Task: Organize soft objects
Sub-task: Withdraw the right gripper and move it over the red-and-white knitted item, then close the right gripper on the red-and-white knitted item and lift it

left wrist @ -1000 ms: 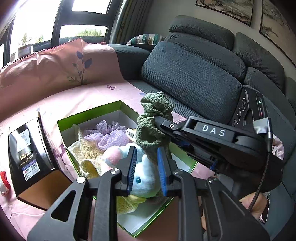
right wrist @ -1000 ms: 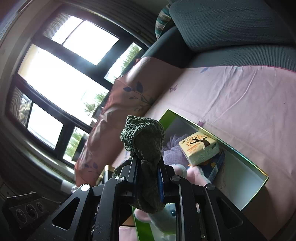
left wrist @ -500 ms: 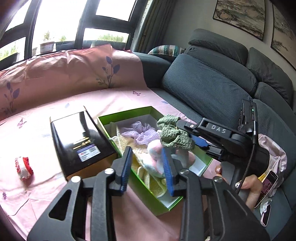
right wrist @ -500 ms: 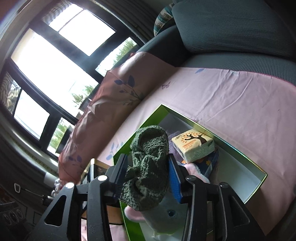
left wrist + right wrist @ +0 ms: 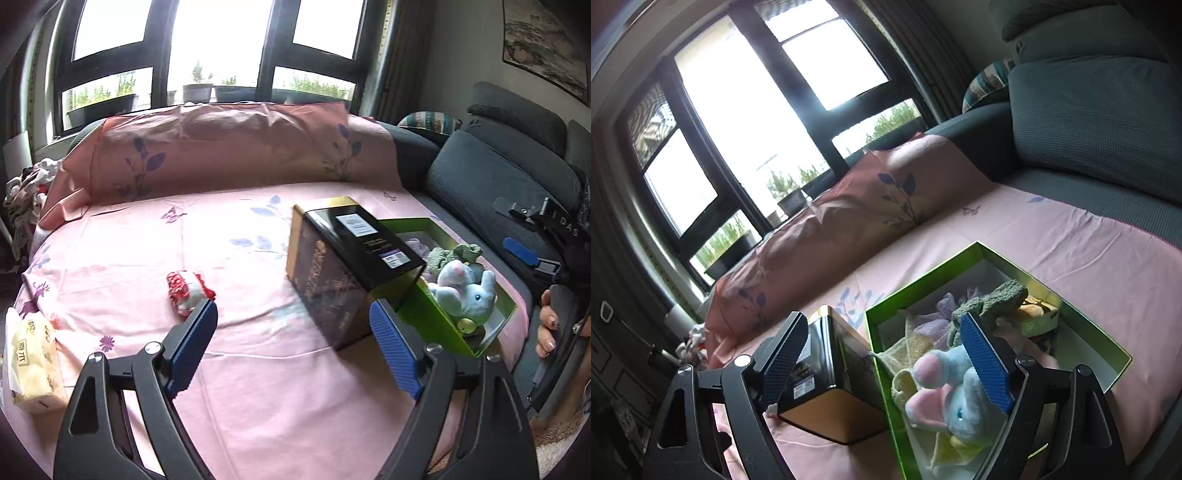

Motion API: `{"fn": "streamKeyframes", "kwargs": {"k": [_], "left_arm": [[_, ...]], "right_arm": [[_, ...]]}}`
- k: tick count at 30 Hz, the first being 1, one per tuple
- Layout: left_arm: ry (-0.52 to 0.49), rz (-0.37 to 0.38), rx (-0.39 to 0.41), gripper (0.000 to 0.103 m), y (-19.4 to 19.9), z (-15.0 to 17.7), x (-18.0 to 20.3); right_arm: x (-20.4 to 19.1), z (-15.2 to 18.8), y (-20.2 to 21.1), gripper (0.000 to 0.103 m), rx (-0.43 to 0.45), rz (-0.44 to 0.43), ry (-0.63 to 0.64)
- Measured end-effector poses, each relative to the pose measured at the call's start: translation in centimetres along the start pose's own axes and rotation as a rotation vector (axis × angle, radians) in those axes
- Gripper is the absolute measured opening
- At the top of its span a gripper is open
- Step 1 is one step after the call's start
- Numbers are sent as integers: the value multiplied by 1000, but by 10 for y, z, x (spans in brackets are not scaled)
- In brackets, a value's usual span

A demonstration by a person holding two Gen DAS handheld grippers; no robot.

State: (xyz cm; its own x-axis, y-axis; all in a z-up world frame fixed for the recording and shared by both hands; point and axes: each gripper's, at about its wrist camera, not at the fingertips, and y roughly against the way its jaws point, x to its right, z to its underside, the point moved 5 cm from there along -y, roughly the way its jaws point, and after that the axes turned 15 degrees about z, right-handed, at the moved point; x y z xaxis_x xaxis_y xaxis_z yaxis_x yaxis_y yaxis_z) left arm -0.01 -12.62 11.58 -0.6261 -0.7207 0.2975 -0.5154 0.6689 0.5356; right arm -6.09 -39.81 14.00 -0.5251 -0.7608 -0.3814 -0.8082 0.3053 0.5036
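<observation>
A green open box (image 5: 925, 282) lies on the pink sheet and holds a blue and pink plush toy (image 5: 951, 391), a green knitted piece (image 5: 991, 299), a yellow towel (image 5: 912, 345) and a purple puff (image 5: 943, 301). It also shows in the left wrist view (image 5: 424, 317), with the plush (image 5: 467, 291) and the knitted piece (image 5: 452, 253) inside. My right gripper (image 5: 886, 363) is open and empty above the box's near end. My left gripper (image 5: 291, 347) is open and empty over the sheet. A red and white knitted item (image 5: 186, 290) lies just beyond its left finger.
A black and gold box (image 5: 343, 266) stands against the green box's left side, also seen in the right wrist view (image 5: 822, 384). A tissue pack (image 5: 31, 365) lies at the sheet's left edge. A grey sofa (image 5: 1089, 122) is at the right. A clothes pile (image 5: 24, 192) sits far left.
My right gripper has opened and let the green knitted piece drop into the green box. My left gripper has opened wider, pulled back and swung left toward the red and white item.
</observation>
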Motion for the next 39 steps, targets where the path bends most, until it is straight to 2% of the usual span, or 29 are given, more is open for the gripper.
{"fn": "streamKeyframes", "kwargs": {"k": [5, 11, 13, 20, 24, 30, 33, 39], "left_arm": [[69, -50, 14, 84, 11, 16, -40], [181, -95, 21, 84, 15, 32, -84], [221, -120, 25, 84, 18, 35, -97], [311, -144, 58, 84, 33, 38, -125], [345, -167, 60, 84, 38, 40, -136], [363, -183, 64, 84, 42, 42, -145], [390, -181, 67, 84, 43, 43, -150], [412, -205, 47, 84, 39, 47, -159]], "right_arm": [[-40, 9, 11, 88, 16, -30, 96], [-97, 34, 18, 88, -3, -151, 203], [-115, 43, 17, 88, -11, -168, 240], [-169, 92, 4, 88, -105, -203, 377], [-191, 119, -5, 88, -150, -193, 458], [-214, 147, -13, 88, -161, -163, 564], [-222, 157, -19, 88, -162, -133, 593], [-235, 171, -36, 88, -215, -134, 618]]}}
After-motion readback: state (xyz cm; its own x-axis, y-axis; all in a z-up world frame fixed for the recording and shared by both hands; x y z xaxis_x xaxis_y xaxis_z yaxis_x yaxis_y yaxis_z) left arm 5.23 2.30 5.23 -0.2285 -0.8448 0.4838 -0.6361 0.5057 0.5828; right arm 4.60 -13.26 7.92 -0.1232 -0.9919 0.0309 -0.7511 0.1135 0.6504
